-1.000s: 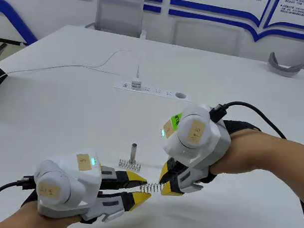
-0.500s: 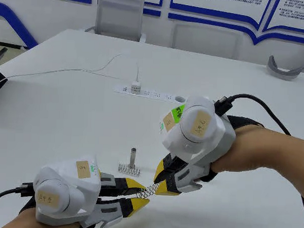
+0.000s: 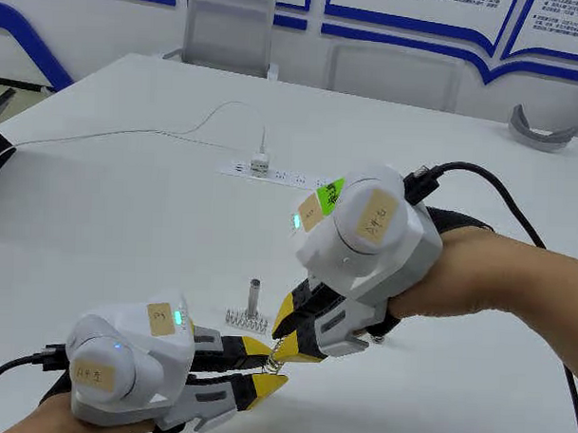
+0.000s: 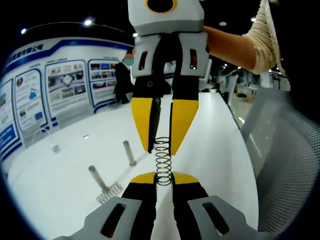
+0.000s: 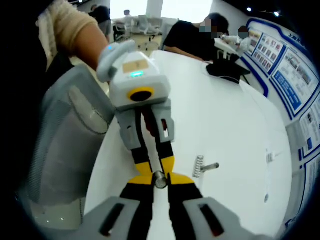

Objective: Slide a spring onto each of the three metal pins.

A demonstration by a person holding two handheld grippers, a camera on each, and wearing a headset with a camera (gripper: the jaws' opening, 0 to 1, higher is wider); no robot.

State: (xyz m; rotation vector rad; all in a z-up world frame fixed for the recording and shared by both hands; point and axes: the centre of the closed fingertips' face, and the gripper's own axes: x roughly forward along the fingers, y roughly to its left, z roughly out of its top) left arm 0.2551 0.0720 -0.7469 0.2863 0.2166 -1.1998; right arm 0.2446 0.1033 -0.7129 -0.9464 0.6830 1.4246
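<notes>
Two grippers, head view: my left gripper (image 3: 275, 366) reaches in from the lower left and my right gripper (image 3: 284, 347) from the upper right. Their yellow tips meet above the white table (image 3: 127, 230).
Count, head view: two springs and one pin.
Held spring, head view: the held spring (image 3: 275, 358) is between the two pairs of tips. Only a short piece shows, slanted up toward the right gripper.
Pin, head view: the pin (image 3: 254, 295) stands upright near the tips, not touching them.
Loose spring, head view: the loose spring (image 3: 246, 319) lies flat at the foot of the pin, with its long axis left to right.
Count, left gripper view: two springs and two pins.
Fingers, left gripper view: my left fingers (image 4: 141, 179) are pressed on the near end of the held spring (image 4: 162, 161). The right gripper (image 4: 161, 146) faces me and pinches the far end.
Axis, left gripper view: the held spring runs straight forward along my jaws, from one gripper to the other.
Pins, left gripper view: the pin (image 4: 96, 178), with the loose spring (image 4: 110, 193) at its foot, is on the left. The second pin (image 4: 129, 152) stands beyond it. Both are apart from my fingers.
Count, right gripper view: two springs and one pin.
Fingers, right gripper view: my right gripper (image 5: 160, 184) is closed on the held spring (image 5: 160, 179), which I see end-on as a small ring. The left gripper (image 5: 157, 169) faces it, tips at the same ring.
Pin, right gripper view: the pin (image 5: 213, 166) and the loose spring (image 5: 198, 166) are side by side, to the right of my tips.
</notes>
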